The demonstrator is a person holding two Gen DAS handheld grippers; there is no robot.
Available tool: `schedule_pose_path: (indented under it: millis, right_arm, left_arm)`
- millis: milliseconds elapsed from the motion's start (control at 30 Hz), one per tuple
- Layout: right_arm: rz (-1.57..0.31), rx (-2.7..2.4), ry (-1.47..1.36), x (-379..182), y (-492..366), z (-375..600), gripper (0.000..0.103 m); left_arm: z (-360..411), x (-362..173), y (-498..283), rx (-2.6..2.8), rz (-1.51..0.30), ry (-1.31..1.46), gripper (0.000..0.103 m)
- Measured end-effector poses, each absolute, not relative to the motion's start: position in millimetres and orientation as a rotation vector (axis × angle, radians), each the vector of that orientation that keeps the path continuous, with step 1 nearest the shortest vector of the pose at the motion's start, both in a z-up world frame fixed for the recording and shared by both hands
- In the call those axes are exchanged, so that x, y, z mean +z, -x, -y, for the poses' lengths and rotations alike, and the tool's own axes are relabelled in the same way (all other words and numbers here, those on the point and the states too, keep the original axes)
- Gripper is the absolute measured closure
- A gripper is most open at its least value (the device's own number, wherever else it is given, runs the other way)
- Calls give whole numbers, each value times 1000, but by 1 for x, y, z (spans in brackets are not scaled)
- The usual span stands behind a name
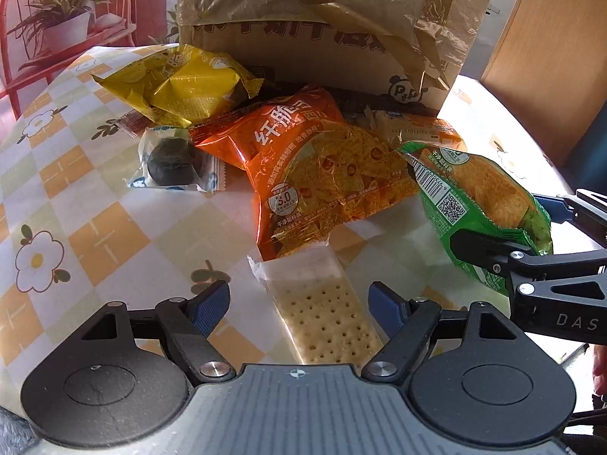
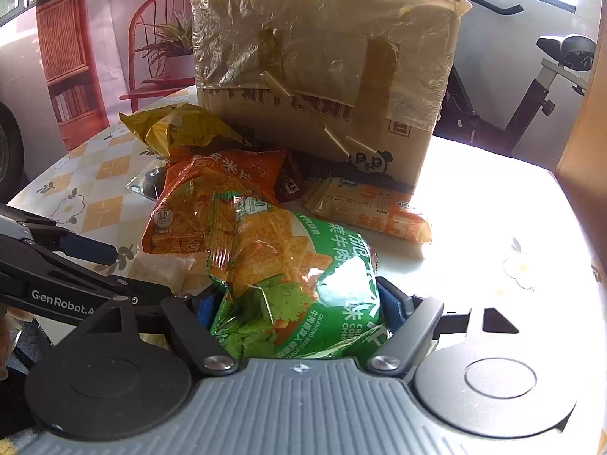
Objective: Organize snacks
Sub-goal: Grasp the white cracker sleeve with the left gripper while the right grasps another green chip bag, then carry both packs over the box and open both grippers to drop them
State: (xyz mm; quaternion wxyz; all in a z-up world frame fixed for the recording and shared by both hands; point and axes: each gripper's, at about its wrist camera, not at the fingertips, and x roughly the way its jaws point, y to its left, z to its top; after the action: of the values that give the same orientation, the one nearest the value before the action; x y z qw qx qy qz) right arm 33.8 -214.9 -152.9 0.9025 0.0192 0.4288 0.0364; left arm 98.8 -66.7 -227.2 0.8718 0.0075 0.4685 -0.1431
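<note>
The left tool (image 1: 299, 303) hangs over the counter (image 1: 95, 197) with its jaws standing wide and nothing pressed between the blue pads (image 1: 210, 305); a clear-wrapped cracker pack (image 1: 322, 311) lies on the counter between the fingers, touching neither pad. From that pack, an orange chip bag (image 1: 311, 174) lies at 12 o'clock, its lower edge overlapping the wrapper's top end. A small clear packet with a dark round snack (image 1: 176, 163) lies at 9 o'clock of the orange chip bag, just beside it, and a yellow snack bag (image 1: 178, 87) sits at 11 o'clock, partly over the packet's far edge. A taped cardboard box (image 1: 326, 34) stands upright behind the pile at 12 o'clock. The right tool (image 2: 296, 307) has the green chip bag (image 2: 296, 276) between its jaws; both pads press against the bag's lower sides, so the bag is gripped. In the left wrist view, the same bag appears at 3 o'clock with a black finger across its lower part. In the right wrist view, the green chip bag overlaps the near edge of the orange chip bag, and a flat orange-and-tan biscuit pack (image 2: 364, 208) lies at 1 o'clock, against the foot of the box. The left tool enters this view at 9 o'clock.
</note>
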Motion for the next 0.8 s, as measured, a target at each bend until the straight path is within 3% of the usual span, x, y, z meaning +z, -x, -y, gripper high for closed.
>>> schedule_pose_path:
  millis: [233, 267, 300, 367, 800]
  right_arm:
    - [-883, 71, -68, -156, -34, 216, 23]
    - [-882, 72, -73, -157, -34, 217, 23]
    - [-881, 71, -76, -157, -34, 218, 23]
    - [-876, 68, -79, -156, -33, 219, 23]
    - [-768, 64, -91, -121, -34, 223, 23]
  left_arm:
    - [82, -235, -97, -296, -984, -114, 21]
    - [81, -235, -96, -293, -977, -105, 30]
    - [79, -234, -96, -283, -966, -95, 45]
    - [69, -230, -97, -280, -969, -41, 50]
    - [33, -175, -79, -337, -865, 2, 51]
